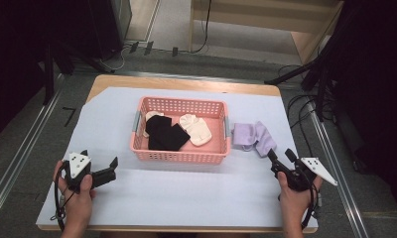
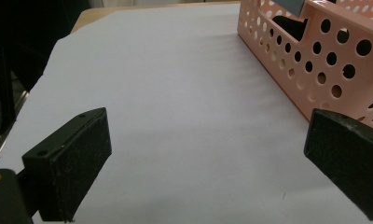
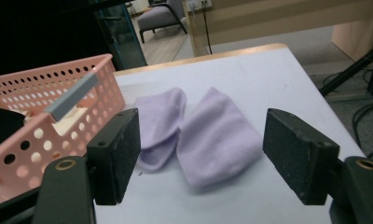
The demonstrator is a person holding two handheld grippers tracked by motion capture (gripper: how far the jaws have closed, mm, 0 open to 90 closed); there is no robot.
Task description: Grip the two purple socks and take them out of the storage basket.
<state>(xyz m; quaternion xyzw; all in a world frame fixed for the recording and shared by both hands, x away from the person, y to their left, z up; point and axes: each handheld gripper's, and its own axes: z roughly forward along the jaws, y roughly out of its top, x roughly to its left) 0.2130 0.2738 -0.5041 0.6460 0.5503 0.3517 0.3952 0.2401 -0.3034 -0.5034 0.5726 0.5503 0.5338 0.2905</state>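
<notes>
A pink perforated basket stands mid-table holding black socks and cream socks. A pair of lilac socks lies on the white sheet just right of the basket. My right gripper is open a short way in front of the lilac socks, jaws apart with nothing between them. My left gripper is open near the front left of the table, left of the basket, nothing between its jaws.
The white sheet covers the wooden table. A grey handle sits on the basket's near end wall. Cables and dark stands crowd the floor on the right.
</notes>
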